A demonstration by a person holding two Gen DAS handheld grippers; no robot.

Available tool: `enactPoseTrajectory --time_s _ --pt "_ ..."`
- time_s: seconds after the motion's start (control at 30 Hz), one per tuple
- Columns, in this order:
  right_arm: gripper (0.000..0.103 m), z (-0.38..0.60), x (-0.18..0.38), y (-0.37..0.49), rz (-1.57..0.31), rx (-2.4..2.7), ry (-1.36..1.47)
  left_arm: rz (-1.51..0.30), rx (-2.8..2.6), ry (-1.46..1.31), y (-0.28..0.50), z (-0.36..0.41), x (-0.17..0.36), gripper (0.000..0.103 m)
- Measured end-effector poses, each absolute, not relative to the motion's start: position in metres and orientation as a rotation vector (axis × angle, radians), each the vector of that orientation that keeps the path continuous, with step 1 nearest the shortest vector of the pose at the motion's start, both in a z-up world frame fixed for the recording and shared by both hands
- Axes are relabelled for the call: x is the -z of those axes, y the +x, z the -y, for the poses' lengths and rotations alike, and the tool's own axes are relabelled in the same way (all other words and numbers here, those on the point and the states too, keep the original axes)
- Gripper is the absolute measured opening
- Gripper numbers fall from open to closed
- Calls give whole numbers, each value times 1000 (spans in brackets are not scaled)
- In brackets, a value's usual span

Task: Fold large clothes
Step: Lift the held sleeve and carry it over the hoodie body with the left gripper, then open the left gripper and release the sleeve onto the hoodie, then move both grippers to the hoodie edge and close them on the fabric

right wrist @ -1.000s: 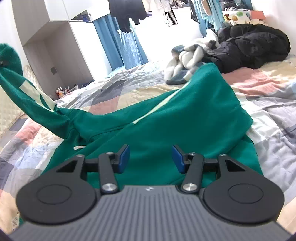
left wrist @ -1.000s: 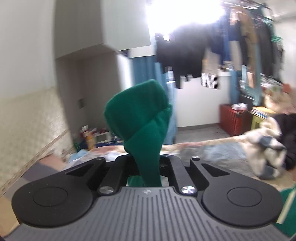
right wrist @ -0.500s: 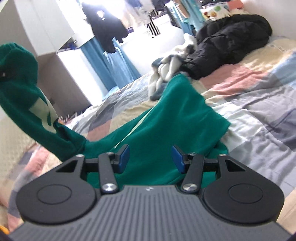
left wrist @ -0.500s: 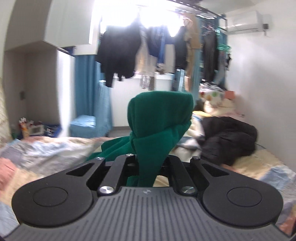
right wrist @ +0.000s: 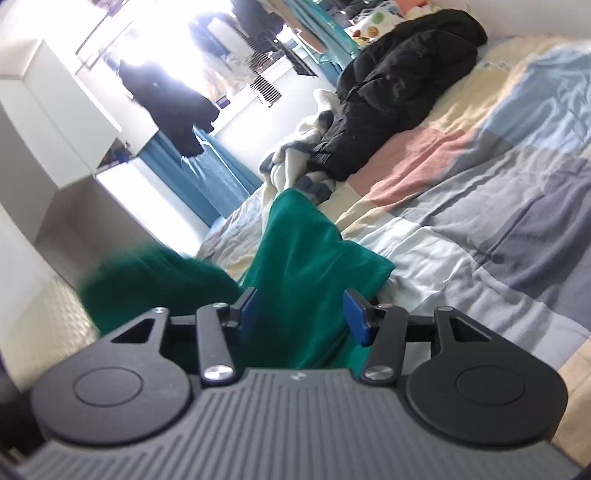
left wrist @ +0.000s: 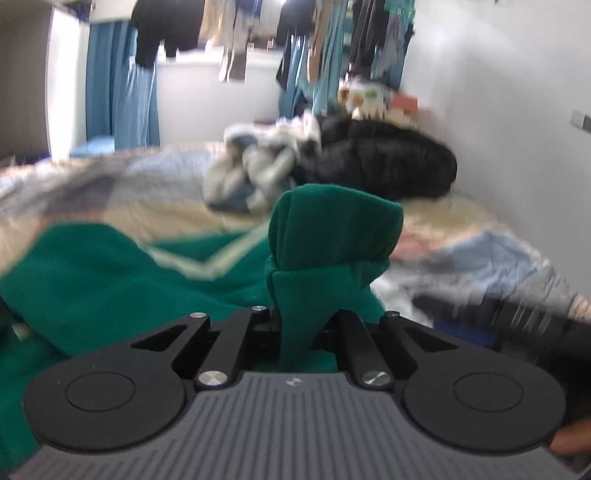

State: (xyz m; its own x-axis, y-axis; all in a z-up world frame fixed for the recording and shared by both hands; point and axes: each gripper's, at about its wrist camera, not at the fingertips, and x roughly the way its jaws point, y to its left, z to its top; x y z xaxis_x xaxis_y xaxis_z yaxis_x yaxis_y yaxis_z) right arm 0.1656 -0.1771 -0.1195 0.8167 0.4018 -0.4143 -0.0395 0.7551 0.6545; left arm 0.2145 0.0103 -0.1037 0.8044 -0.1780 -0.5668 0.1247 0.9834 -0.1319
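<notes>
Green garment (left wrist: 110,280) edge pinched in left claw (left wrist: 301,325)

Each view looks forward along its own gripper's fingers, low and close over the patchwork quilted bed (right wrist: 517,192). The left wrist view faces slightly downward across the bed toward the far window wall, level. The right wrist view is rolled, so the room tilts. Both share the green fabric garment (left wrist: 92,273) (right wrist: 306,266), the black puffy jacket (left wrist: 384,162) (right wrist: 402,81) and the hanging clothes (left wrist: 162,29) (right wrist: 170,96).
</notes>
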Motion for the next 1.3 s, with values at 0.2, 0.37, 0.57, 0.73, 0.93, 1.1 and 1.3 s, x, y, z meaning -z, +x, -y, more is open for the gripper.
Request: enactPoseTrajectory --time_s 0.2,0.37,0.57,0.73,0.93,1.1,1.3 --pt "54 188 122 168 -561 -233 735 -706 148 -60 219 1 151 8" --pt "54 183 123 168 -571 -247 722 -748 156 -56 218 -15 126 25" --pt "54 176 120 166 -570 -261 675 -740 239 -136 183 -39 99 60" --pt "60 168 122 165 -599 -274 639 -709 264 -211 171 -66 93 62" --pt "76 152 130 169 -647 -289 582 -685 207 -255 171 -100 105 64" --pt "76 136 137 174 -711 -281 519 -719 147 -300 177 -129 122 64" --pt "73 117 152 181 -795 -257 379 -724 101 -294 180 -153 133 64"
